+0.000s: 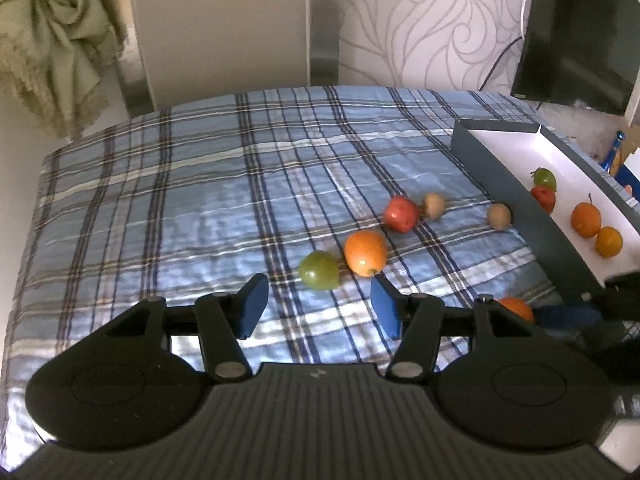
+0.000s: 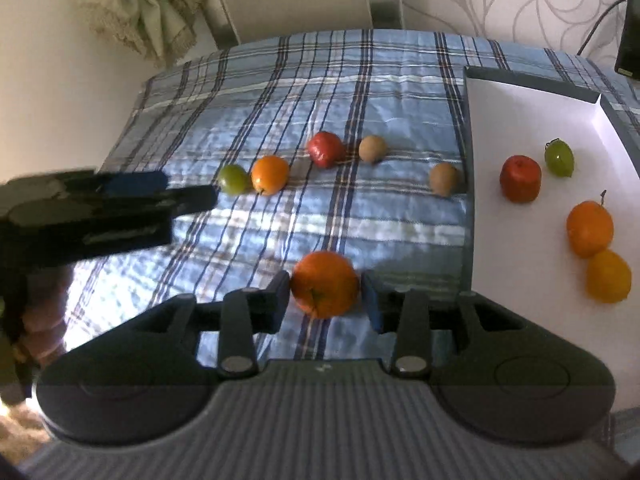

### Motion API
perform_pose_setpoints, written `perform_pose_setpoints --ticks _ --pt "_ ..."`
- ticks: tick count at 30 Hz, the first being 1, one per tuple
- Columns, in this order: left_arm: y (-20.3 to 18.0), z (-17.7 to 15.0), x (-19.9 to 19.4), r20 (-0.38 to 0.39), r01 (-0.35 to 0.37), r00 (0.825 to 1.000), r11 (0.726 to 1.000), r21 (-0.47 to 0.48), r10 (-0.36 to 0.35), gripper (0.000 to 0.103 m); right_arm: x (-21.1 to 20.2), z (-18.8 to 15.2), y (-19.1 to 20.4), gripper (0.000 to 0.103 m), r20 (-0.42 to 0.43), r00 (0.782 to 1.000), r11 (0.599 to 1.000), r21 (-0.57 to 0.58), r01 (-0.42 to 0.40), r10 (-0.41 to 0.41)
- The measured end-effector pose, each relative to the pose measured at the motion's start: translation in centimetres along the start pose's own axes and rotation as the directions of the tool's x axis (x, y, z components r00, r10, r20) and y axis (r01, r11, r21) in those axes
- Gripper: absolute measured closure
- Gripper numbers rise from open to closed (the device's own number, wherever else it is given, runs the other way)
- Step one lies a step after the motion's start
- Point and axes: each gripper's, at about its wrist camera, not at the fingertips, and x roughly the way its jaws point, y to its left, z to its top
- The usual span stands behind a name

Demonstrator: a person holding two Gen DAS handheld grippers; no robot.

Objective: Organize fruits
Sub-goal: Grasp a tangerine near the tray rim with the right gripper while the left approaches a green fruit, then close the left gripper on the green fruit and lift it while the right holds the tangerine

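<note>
Five fruits lie loose on the plaid cloth [image 1: 200,184]: a green one [image 1: 319,270], an orange [image 1: 365,253] touching it, a red apple [image 1: 401,213], and two brown kiwis [image 1: 434,205] [image 1: 499,216], the second kiwi just beside the tray wall. Four more sit in the white tray [image 2: 520,120] at the right: a red fruit [image 2: 520,178], a green one [image 2: 559,158], and two oranges [image 2: 589,229] [image 2: 608,276] touching each other.

The left gripper [image 1: 318,312] hovers with its blue pads apart and nothing between them, just short of the green fruit.

The right gripper [image 2: 325,300] holds a sixth loose orange [image 2: 324,283] between its fingers, both pads against its sides, above the cloth near the tray's near corner. A hand [image 2: 40,320] shows at the left edge of the right view.
</note>
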Motion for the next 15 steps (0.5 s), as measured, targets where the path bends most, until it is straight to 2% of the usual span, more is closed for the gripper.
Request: perform_pose_setpoints --ticks 3,7,15 --pt "0.2 0.0 1.2 -0.007 0.002 1.0 1.0 0.005 -0.002 0.042 0.1 -0.7 0.2 0.064 -0.023 1.0 1.0 -0.024 0.004 -0.005" --pt "0.7 0.1 2.6 -0.019 0.018 1.0 1.0 -0.009 -0.018 0.051 -0.5 -1.1 0.2 0.064 -0.021 1.0 0.999 -0.039 0.011 -0.012" --pt "1.7 0.2 4.4 -0.03 0.051 0.998 0.998 -0.031 -0.052 0.061 -0.9 -0.7 -0.1 0.061 0.014 0.999 0.999 -0.026 0.038 -0.038"
